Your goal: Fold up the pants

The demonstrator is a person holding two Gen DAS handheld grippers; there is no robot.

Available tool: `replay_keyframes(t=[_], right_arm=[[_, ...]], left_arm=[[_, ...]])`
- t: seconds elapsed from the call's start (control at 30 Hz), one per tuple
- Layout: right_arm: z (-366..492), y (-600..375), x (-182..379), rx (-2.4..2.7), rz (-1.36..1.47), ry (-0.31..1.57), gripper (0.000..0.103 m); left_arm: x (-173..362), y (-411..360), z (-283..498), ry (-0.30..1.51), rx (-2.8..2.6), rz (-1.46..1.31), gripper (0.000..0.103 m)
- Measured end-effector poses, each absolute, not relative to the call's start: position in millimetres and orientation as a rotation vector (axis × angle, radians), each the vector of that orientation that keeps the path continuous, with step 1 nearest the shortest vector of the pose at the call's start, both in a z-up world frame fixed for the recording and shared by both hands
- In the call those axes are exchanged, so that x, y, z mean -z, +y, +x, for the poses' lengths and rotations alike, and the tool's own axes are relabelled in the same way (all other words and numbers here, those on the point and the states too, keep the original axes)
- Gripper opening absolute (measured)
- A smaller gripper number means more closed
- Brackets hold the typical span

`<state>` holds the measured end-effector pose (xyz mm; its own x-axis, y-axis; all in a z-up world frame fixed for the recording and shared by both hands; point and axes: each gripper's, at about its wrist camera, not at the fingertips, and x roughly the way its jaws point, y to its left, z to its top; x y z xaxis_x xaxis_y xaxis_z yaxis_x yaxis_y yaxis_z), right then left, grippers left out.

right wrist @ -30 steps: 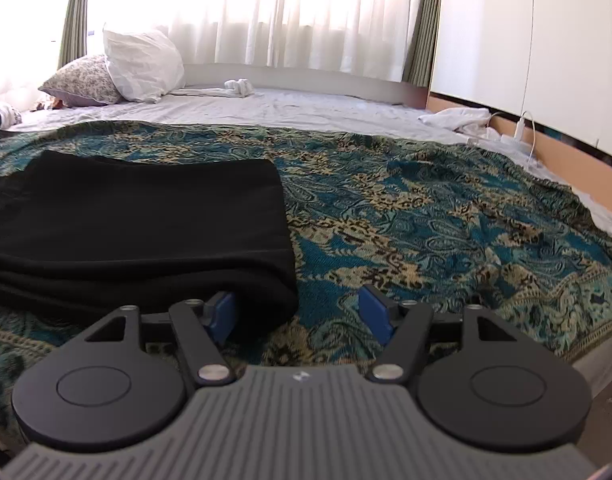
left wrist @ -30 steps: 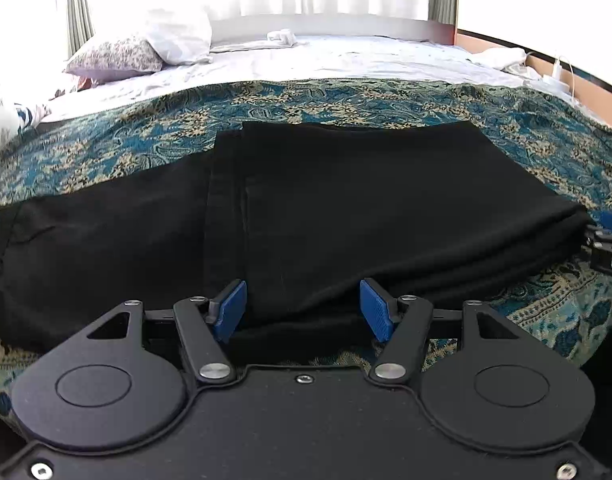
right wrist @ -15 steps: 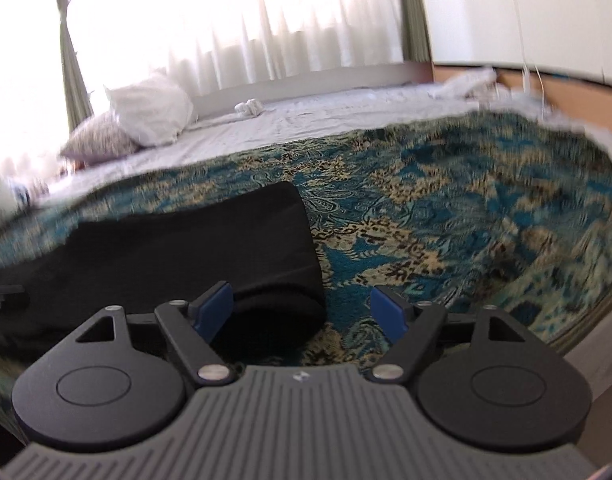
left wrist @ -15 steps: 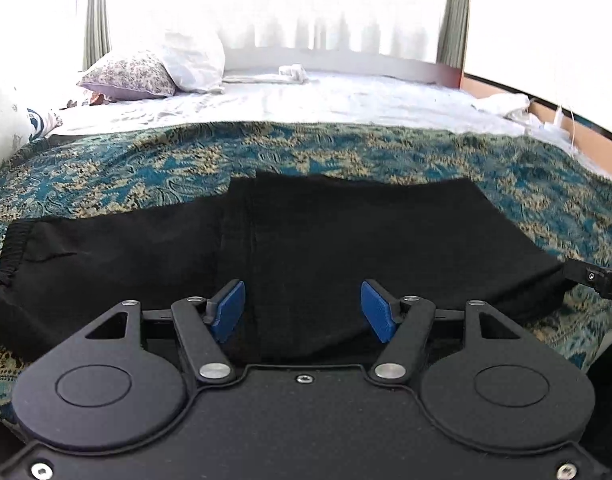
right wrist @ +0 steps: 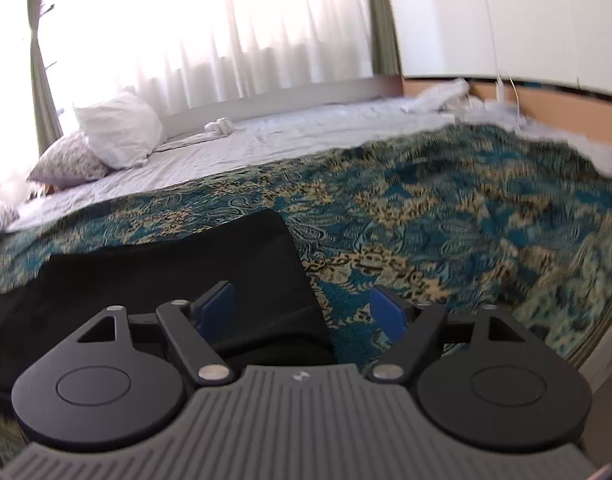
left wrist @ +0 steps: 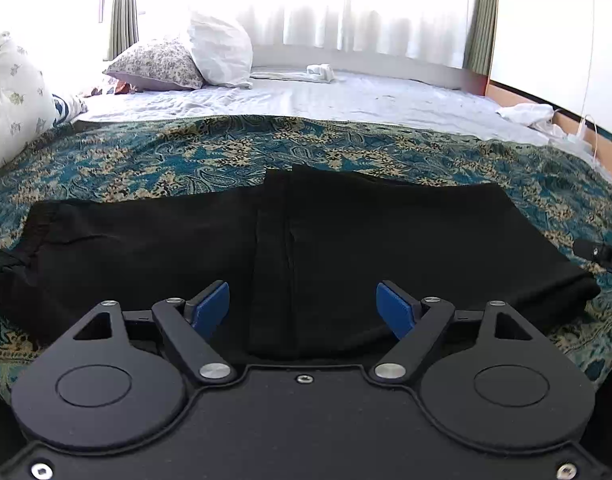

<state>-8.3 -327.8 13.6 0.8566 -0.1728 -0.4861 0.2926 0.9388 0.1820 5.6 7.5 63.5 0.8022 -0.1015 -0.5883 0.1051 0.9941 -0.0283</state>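
L gripper (left wrist: 302,307) jaws apart, just been widening, nothing pinched | R gripper (right wrist: 301,309) apart, clear of cloth | I see pants (left wrist: 346,248) flat near bedspread (left wrist: 185,156) front edge, legs folded over once | left, I reckon: fold waist end across.

Left tool (left wrist: 303,307): jaws just been opening, blue pads wider apart than a second ago; near edge of black pants (left wrist: 346,248) lies in gap, pads not pressing it. View tipped up: pants slid from centre toward 6 o'clock, more curtain (left wrist: 366,12) and pillows (left wrist: 221,54) in frame.

Right tool (right wrist: 301,312): jaws opened slightly in first half of the second, pants corner in gap, unpinched. Wrist rolled: bed horizon, level before, now climbs toward 2 o'clock. Bedspread (right wrist: 466,220) motion-blurred.
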Motion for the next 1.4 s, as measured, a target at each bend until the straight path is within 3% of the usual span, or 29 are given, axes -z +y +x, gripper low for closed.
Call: replay_keyframes(t=[0.17, 0.33, 0.4, 0.47, 0.57, 0.93, 1.4], right_arm=[[-7, -327, -9, 0.28, 0.251, 0.502, 0.085], [-4, -299, -9, 0.292, 0.06, 0.492, 0.085], [-1, -283, -9, 0.282, -0.027, 0.486, 0.078], [7, -267, -6, 0.272, -0.093, 0.503, 0.063], [15, -255, 2, 0.264, -0.113, 0.536, 0.057], [9, -290, 0, 0.39, 0.017, 0.568, 0.06], [-4, -347, 8, 0.29, 0.441, 0.601, 0.067]], left_arm=[[-63, 20, 0, 0.617, 0.052, -0.018, 0.082], [-67, 53, -8, 0.597, -0.052, -0.126, 0.086], [-67, 69, -8, 0.608, -0.086, -0.168, 0.086], [-65, 84, -8, 0.621, -0.115, -0.203, 0.086], [-62, 105, -6, 0.644, -0.135, -0.262, 0.086], [-67, 67, -4, 0.583, -0.081, -0.063, 0.085], [-57, 10, 4, 0.62, 0.094, 0.033, 0.085]])
